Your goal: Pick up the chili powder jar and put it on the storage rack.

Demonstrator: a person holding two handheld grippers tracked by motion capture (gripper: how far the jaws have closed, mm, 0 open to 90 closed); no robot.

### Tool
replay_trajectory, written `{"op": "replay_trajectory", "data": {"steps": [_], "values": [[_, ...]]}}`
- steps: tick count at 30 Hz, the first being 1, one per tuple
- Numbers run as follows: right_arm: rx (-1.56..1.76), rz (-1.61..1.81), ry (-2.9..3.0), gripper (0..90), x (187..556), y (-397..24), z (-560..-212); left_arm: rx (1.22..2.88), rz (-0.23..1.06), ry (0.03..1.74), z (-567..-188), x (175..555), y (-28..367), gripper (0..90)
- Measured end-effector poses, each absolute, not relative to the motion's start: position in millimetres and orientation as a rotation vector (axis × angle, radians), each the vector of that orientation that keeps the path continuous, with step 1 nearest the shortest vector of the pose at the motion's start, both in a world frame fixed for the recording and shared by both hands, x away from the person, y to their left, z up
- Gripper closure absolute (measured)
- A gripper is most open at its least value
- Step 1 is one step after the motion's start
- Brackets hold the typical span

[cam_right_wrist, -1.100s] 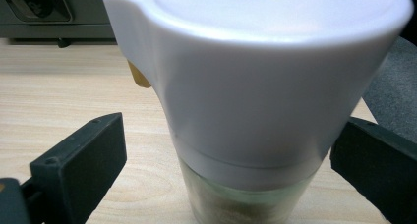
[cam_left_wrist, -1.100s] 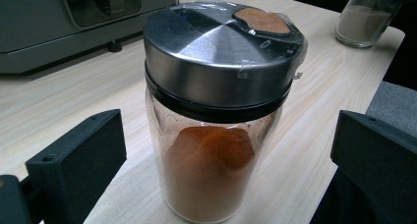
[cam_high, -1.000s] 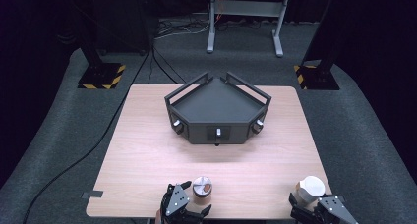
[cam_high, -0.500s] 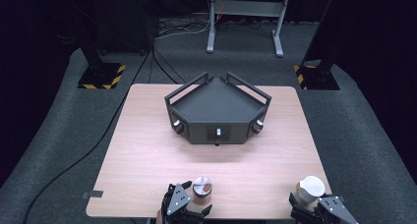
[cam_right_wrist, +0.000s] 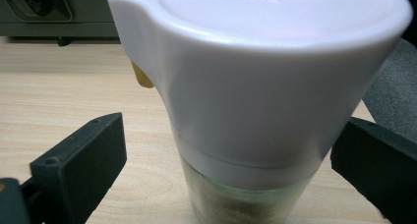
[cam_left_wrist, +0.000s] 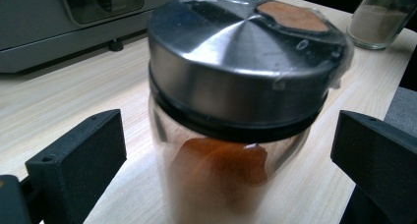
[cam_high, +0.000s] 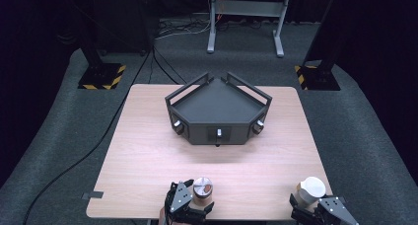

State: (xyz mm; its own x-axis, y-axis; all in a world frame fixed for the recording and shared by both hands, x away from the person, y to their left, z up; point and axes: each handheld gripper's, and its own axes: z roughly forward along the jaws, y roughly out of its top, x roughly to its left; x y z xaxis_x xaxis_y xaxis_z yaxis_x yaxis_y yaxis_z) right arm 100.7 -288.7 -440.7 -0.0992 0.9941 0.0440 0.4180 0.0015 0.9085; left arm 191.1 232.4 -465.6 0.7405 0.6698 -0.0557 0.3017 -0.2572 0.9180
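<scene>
Nothing has moved since the earlier frames: both grippers and both jars sit where they sat a second ago.

Item 1, steel-lidded jar: glass body, reddish-brown powder inside, brushed metal lid under a clear film. Stands upright at the near edge of the tabletop, left of centre. Long axis vertical.

Item 2, white-capped jar: glass body, pale contents, broad white cap with a pour lip. Stands upright at the near right corner of the tabletop. Long axis vertical.

Item 3, left gripper: directly behind the steel-lidded jar, on its near side. In the left gripper view the jar rises between the two black fingers, which are spread wide, with tabletop showing on each side; no contact visible.

Item 4, right gripper: directly behind the white-capped jar. In the right gripper view the jar stands between fingers spread equally wide, clear of the glass on both sides.

Item 5, dark angular tray: centre of the tabletop, far from both jars, nothing in it.

Judgement: each jar already lies between its own gripper's fingers, so closing on the glass below the lid looks like the next call, each hand equally placed.
</scene>
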Motion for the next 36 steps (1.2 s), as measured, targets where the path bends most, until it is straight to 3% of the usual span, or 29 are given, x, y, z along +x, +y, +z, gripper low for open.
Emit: {"op": "replay_trajectory", "data": {"steps": [6,24,36], "values": [[1.486,1.073,1.597,0.0,101.3,-289.6,-440.7,1.873,0.436,0.738,-466.5,192.2,227.5,0.4],[1.49,1.068,1.603,0.0,102.8,-289.7,-439.1,1.845,0.445,0.747,-473.7,193.4,229.5,30.2],[1.484,1.069,1.612,0.0,103.5,-288.6,-438.8,1.851,0.463,0.736,-473.6,191.4,228.4,31.2]]}}
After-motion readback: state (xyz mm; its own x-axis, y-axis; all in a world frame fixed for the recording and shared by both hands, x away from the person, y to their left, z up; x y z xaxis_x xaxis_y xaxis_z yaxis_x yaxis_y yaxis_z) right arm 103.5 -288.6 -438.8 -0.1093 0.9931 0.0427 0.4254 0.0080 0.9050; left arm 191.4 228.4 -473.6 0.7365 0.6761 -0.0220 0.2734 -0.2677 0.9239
